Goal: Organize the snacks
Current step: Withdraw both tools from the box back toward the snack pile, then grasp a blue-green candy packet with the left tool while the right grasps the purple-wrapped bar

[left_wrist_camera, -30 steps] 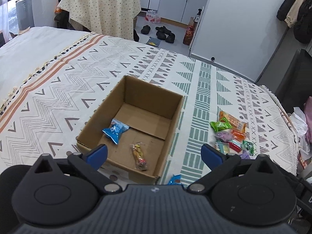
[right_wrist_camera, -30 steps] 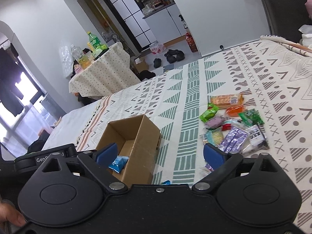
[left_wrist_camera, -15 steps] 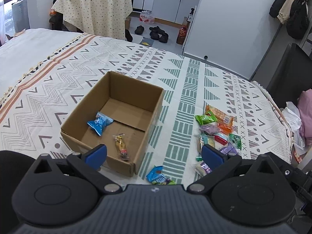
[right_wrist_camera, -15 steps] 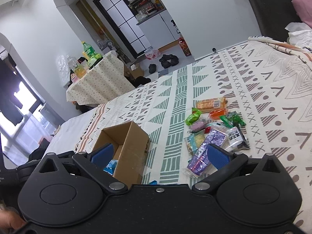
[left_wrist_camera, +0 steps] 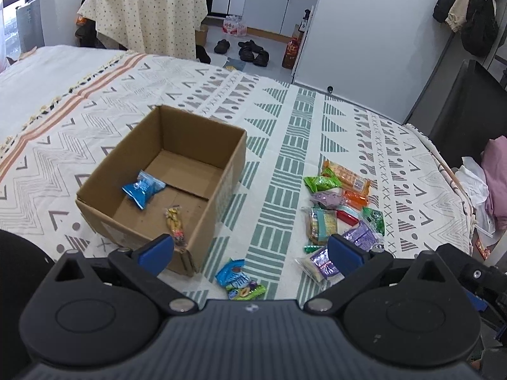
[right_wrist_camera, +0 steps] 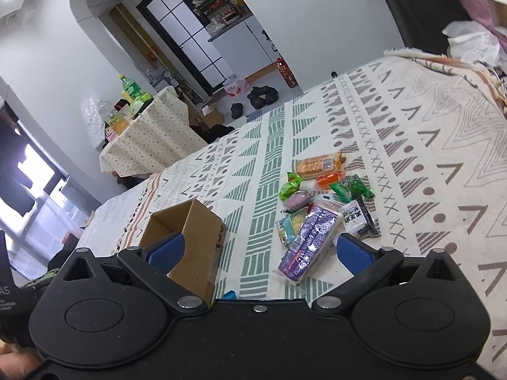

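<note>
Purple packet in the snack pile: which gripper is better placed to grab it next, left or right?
Probably right. The right gripper is open with the purple packet lying between its fingers. The left gripper, also open and empty, points between the box and the pile, nearer a loose blue packet.

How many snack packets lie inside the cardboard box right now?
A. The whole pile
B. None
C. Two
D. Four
C. The left wrist view shows only a blue packet and a small yellow-and-red packet on the floor of the cardboard box; the rest of the snacks lie outside on the bedspread.
</note>
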`<control>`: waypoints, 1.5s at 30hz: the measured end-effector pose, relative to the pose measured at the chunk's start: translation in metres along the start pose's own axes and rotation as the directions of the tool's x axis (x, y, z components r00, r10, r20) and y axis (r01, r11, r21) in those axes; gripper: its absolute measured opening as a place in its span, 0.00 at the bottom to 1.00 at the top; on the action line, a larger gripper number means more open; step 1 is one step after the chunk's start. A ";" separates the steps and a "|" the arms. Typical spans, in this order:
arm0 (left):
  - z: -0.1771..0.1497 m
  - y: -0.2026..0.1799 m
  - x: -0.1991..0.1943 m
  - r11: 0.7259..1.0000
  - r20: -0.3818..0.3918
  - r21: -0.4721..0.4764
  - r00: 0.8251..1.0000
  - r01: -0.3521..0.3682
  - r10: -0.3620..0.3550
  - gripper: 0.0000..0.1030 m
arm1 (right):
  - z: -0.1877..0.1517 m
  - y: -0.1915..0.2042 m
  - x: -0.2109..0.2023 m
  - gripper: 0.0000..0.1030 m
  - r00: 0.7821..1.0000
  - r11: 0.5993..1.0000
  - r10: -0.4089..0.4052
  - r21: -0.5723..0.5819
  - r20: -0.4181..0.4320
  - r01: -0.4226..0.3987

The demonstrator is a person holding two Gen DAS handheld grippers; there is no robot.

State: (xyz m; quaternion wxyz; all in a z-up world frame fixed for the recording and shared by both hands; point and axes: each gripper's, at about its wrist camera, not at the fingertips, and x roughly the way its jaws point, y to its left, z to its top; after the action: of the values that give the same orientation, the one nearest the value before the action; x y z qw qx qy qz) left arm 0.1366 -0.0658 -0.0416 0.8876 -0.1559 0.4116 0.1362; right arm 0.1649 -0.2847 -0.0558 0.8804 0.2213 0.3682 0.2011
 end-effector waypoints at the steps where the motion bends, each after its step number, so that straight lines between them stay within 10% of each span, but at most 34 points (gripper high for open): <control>1: 0.000 -0.001 0.002 1.000 -0.008 -0.002 1.000 -0.007 0.007 1.00 | 0.001 -0.003 0.001 1.00 1.000 1.000 -0.004 0.008 -0.003 0.004; 17: -0.020 -0.002 0.056 0.999 -0.087 -0.051 0.996 -0.007 0.002 0.96 | -0.005 -0.032 0.040 0.86 0.993 0.992 -0.074 0.091 -0.092 0.082; 32: -0.041 0.009 0.121 0.992 -0.228 -0.122 0.974 -0.028 -0.001 0.71 | -0.014 -0.038 0.090 0.69 0.977 0.983 -0.101 0.132 -0.189 0.127; 37: -0.044 0.009 0.140 0.990 -0.262 -0.139 0.965 -0.029 -0.009 0.47 | -0.015 -0.041 0.107 0.68 0.972 0.979 -0.113 0.143 -0.206 0.144; 45: -0.037 0.000 0.152 0.992 -0.237 -0.125 0.971 -0.010 -0.020 0.43 | -0.019 -0.046 0.136 0.65 0.964 0.971 -0.122 0.171 -0.236 0.165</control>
State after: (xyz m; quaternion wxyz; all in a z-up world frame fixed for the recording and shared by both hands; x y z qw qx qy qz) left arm 0.2060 -0.0624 -0.1817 0.8206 -0.2277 0.5051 0.1399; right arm 0.2482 -0.2477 -0.1686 0.8206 0.2524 0.4975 0.1243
